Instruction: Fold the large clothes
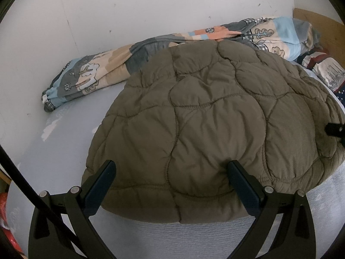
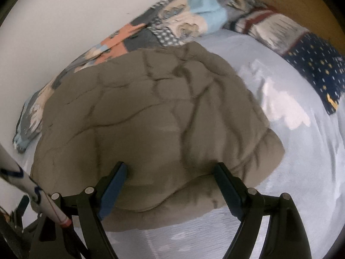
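Note:
An olive-green quilted jacket (image 1: 204, 118) lies folded in a rounded heap on the pale grey bed sheet (image 1: 64, 151). My left gripper (image 1: 172, 166) is open, its fingers spread over the jacket's near edge, holding nothing. The jacket also fills the right wrist view (image 2: 151, 118), which is blurred. My right gripper (image 2: 170, 168) is open over the jacket's near right edge, empty. The tip of the right gripper shows at the far right of the left wrist view (image 1: 334, 129).
A patchwork patterned duvet (image 1: 129, 64) is bunched along the white wall (image 1: 129, 10) behind the jacket. A navy patterned pillow (image 2: 312, 64) lies at the right by the wooden headboard (image 2: 291, 0). A white and red pole (image 2: 43, 198) crosses the lower left.

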{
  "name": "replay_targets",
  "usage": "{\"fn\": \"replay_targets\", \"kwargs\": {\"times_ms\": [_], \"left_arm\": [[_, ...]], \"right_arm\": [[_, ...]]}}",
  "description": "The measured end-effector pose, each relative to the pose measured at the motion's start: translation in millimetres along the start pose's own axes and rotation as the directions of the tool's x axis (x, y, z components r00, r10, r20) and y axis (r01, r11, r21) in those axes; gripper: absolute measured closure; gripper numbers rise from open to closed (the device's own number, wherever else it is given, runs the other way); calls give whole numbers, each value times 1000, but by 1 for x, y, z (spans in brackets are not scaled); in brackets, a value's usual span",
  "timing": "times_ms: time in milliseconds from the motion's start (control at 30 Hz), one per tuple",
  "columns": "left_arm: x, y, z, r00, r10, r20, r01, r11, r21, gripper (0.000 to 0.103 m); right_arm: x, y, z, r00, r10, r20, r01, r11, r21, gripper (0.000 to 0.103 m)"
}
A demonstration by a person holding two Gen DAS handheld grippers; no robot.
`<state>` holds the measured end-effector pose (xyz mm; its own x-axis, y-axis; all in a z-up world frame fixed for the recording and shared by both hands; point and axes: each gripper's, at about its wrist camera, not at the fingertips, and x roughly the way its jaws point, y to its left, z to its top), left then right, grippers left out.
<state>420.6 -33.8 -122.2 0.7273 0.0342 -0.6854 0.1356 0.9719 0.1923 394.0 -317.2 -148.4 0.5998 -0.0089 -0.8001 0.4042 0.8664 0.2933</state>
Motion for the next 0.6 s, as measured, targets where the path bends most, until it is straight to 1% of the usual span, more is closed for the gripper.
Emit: {"fn": "replay_targets", "kwargs": {"times_ms": [133, 200, 233, 267, 333, 367, 400, 467, 500, 533, 567, 600], "left_arm": [[0, 2, 1, 1000, -6, -7, 6, 1000, -2, 0], [-1, 10, 4, 999, -39, -38, 37, 999, -33, 0], [-1, 15, 6, 997, -59, -44, 57, 997, -60, 0], [-4, 27, 9, 994, -101, -50, 94, 988, -126, 0], [-4, 50, 11, 985, -157, -74, 135, 961, -243, 0], [-3, 65, 12, 978, -189, -89, 153, 937, -314, 0], [0, 87, 10, 969, -224, -108, 161, 897, -412, 0], [4, 116, 4, 956, -266, -127, 161, 832, -531, 0], [10, 136, -3, 940, -314, -130, 172, 769, -616, 0], [13, 146, -9, 932, -340, -130, 176, 734, -656, 0], [19, 162, -18, 916, -382, -125, 182, 672, -718, 0], [24, 174, -26, 902, -414, -120, 184, 622, -761, 0]], "right_arm": [[6, 4, -2, 999, -24, -22, 23, 999, -30, 16], [4, 3, -1, 1000, -14, -23, 14, 1000, -19, 16], [2, -1, 0, 1000, 0, -19, 0, 1000, -1, 16], [-1, -4, 2, 1000, 13, -13, -13, 1000, 21, 16], [-8, -15, 6, 1000, 15, 8, -16, 998, 68, 16], [-11, -22, 8, 1000, 3, 18, -5, 995, 96, 16], [-14, -31, 10, 1000, -7, 27, 3, 991, 134, 16], [-18, -52, 11, 1000, 3, 29, -10, 974, 225, 16], [-18, -64, 11, 1000, 12, 25, -18, 961, 277, 16], [-19, -74, 9, 1000, 22, 20, -27, 947, 321, 16], [-18, -85, 7, 999, 35, 15, -38, 931, 363, 16], [-17, -96, 6, 999, 49, 7, -47, 913, 406, 16]]}}
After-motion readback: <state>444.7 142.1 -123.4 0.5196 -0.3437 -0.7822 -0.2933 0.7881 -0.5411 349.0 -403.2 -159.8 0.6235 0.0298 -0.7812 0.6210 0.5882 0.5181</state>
